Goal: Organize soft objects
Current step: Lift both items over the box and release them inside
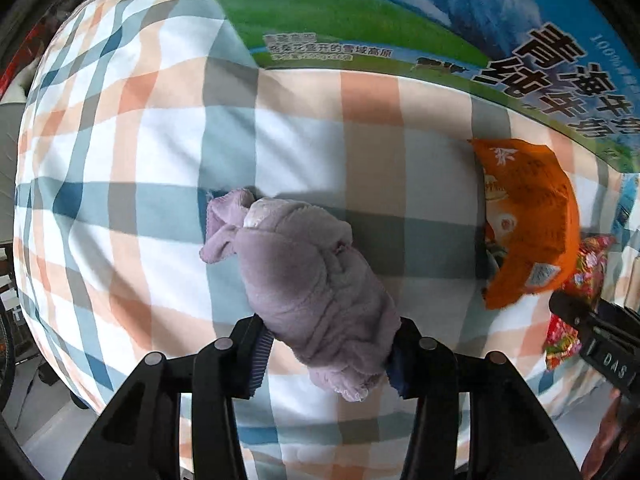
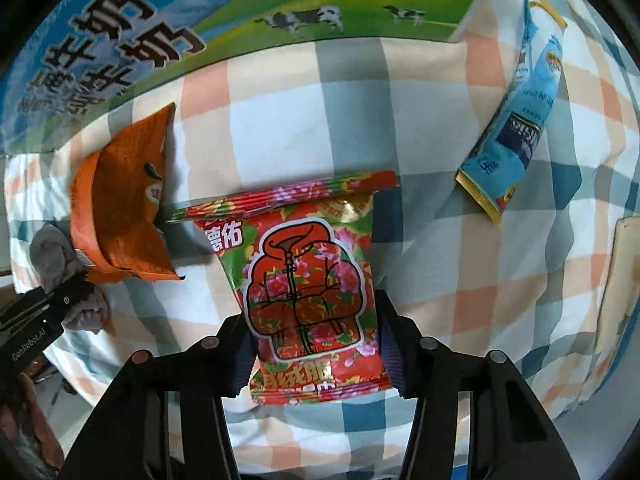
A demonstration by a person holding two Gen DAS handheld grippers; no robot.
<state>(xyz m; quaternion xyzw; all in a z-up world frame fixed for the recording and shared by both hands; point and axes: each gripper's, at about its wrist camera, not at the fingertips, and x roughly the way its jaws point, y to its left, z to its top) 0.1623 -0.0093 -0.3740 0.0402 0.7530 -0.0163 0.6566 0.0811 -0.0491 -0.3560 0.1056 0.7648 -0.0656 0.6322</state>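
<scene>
Checked sheet — the largest item, a plaid of white, peach and blue-grey squares covering the whole work surface, soft and slightly rumpled.

Milk carton — large printed box with green meadow, cows and blue sky, standing along the far edge of the sheet, beyond everything else.

Floral red packet — puffy foil pouch printed with a padded jacket; it lies directly between the jaws of the right gripper, long axis running straight away from the wrist, near end tucked deepest. The jaws sit close against its two side edges and appear to pinch it; whether it is lifted off the sheet cannot be told.

Orange packet — crumpled snack bag, lying between the two grippers, just beside the floral packet's far left corner and apparently untouched.

Blue sachet — long narrow pouch with gold trim, well apart to the right, nearer the right hand.

Lilac cloth — small plush towel rolled into a wrinkled bundle, pale purple with a loose flap at its far end. The left gripper clamps its near end; the roll runs forward and leftward from the jaws, its far part apparently on the sheet.
</scene>
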